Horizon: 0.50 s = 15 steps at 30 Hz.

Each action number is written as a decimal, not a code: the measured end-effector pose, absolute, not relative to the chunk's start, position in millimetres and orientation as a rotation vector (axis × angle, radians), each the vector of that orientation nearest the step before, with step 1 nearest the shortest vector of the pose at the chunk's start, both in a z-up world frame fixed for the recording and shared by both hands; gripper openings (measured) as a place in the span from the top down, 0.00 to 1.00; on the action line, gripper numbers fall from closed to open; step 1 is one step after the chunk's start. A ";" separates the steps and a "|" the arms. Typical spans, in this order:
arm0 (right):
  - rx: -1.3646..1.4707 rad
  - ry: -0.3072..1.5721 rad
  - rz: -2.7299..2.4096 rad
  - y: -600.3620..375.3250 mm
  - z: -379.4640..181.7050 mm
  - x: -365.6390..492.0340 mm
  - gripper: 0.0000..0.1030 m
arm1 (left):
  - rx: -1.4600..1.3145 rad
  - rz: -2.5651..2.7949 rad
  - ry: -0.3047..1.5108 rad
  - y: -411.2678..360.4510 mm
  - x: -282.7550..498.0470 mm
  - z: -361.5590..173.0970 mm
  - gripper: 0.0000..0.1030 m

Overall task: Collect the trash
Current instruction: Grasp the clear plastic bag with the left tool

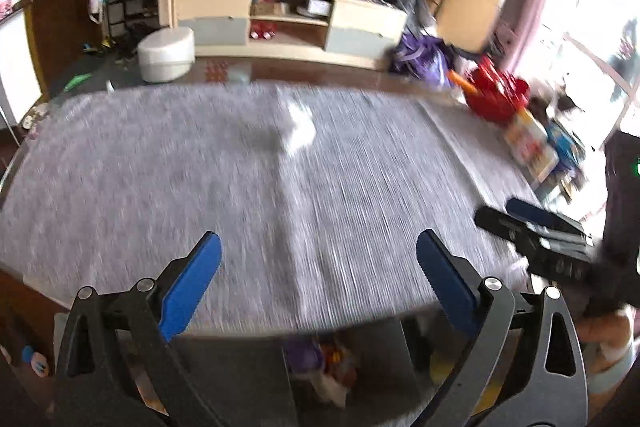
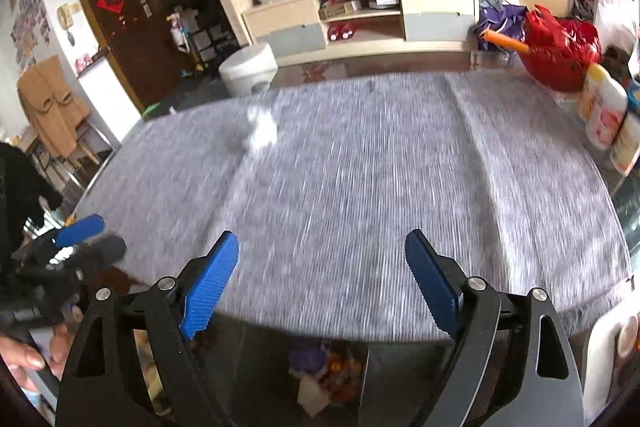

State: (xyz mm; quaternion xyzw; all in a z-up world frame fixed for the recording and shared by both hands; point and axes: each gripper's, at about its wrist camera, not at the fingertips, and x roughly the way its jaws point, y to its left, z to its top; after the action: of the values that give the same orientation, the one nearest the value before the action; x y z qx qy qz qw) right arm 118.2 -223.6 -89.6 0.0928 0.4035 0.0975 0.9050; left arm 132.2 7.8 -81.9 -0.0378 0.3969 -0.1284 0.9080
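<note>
A crumpled white piece of trash (image 1: 298,129) lies on the grey cloth-covered table (image 1: 160,167), toward its far side; it also shows in the right wrist view (image 2: 262,131), blurred. My left gripper (image 1: 318,259) is open and empty above the table's near edge. My right gripper (image 2: 320,259) is open and empty, also above the near edge, and it shows at the right of the left wrist view (image 1: 532,227). Below the near edge a dark bin (image 2: 324,375) holds colourful wrappers; it also shows in the left wrist view (image 1: 328,371).
A red bag (image 2: 560,47) with an orange stick sits at the table's far right corner. Printed bottles and boxes (image 2: 604,111) stand along the right edge. A white round stool (image 1: 166,55) and a TV cabinet (image 1: 288,23) stand beyond the table.
</note>
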 end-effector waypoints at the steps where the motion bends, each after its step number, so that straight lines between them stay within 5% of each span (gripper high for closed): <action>1: 0.191 0.830 0.195 -225.4 -88.5 128.3 0.16 | -0.067 -0.246 0.806 8.0 145.7 -77.9 0.09; 11: 0.252 0.855 0.184 -238.0 -123.4 183.5 0.10 | -0.011 -0.211 0.844 -3.2 255.3 -110.5 0.09; 15: 0.249 0.884 0.189 -238.9 -141.4 189.0 0.10 | 0.039 -0.261 0.889 -19.8 283.9 -140.9 0.23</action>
State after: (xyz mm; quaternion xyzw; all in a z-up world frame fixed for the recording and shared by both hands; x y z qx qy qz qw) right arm 189.0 -238.9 -141.4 0.1199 0.4259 0.0912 0.8921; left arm 283.9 -19.8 -140.9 0.0186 0.4287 -0.1258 0.8944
